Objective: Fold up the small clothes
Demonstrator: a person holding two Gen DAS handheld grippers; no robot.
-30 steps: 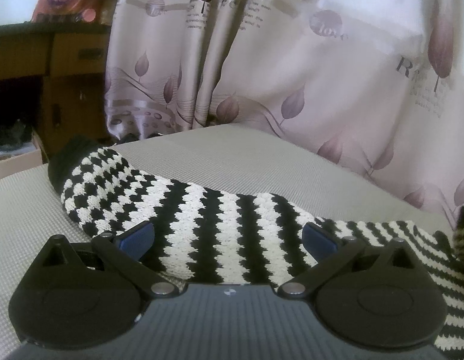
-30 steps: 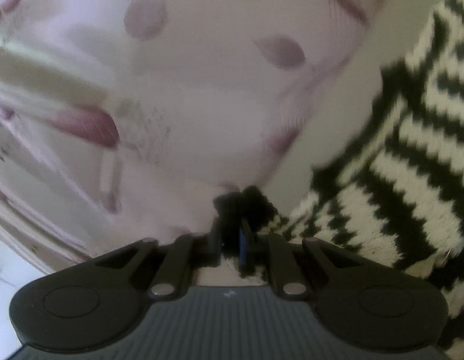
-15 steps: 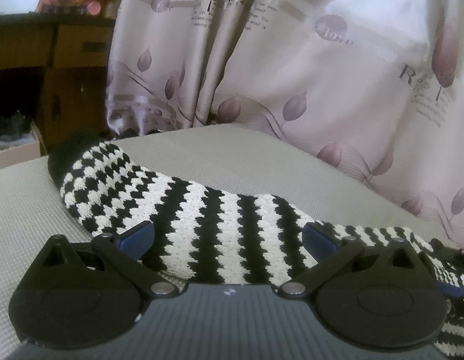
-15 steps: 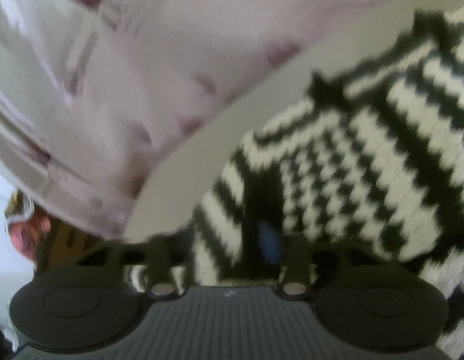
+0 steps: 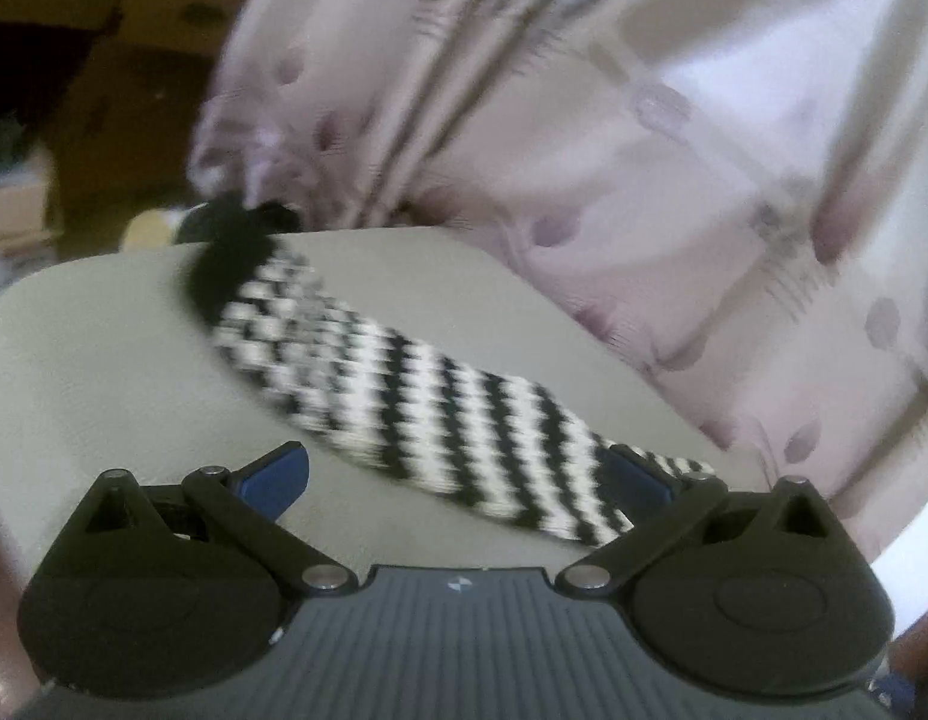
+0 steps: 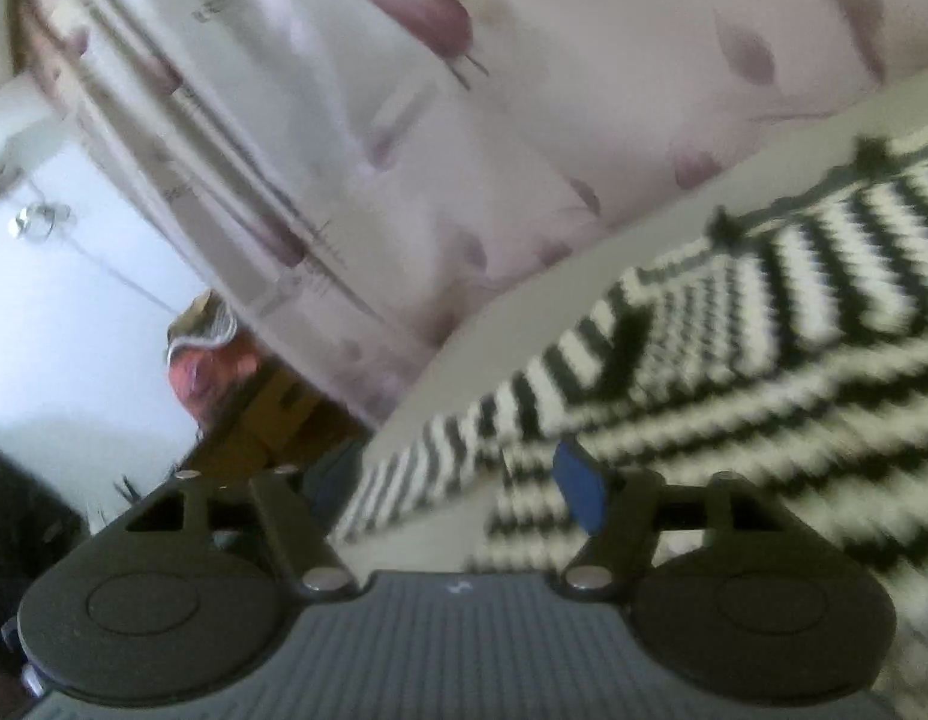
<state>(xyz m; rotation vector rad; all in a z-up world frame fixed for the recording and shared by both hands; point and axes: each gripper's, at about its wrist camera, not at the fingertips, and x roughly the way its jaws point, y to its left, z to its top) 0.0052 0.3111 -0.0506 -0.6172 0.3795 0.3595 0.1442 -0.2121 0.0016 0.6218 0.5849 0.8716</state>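
A black-and-white striped knit garment lies on a grey padded surface [image 5: 104, 330]. Its sleeve [image 5: 404, 372] runs diagonally and ends in a black cuff [image 5: 236, 252] at the far left edge. My left gripper [image 5: 458, 477] stands wide open just short of the sleeve, with the sleeve's near end by the right blue pad [image 5: 640, 480] and nothing pressed. In the right wrist view the garment's body [image 6: 733, 330] spreads to the right, blurred. My right gripper [image 6: 452, 489] is low over its edge with the jaws opening, and the knit lies beneath them, not gripped.
A pale curtain with purple leaf prints [image 5: 583, 120] hangs close behind the surface's far edge. Brown wooden furniture [image 5: 104, 60] stands beyond the left end, and a red and white item [image 6: 206, 366] sits on top of it. A white wall [image 6: 74, 330] shows at the left.
My right gripper, shut on the garment's dark edge a second ago, has opened and let it go while rolling and swinging aside. My left gripper has drawn back from the sleeve and tilted.
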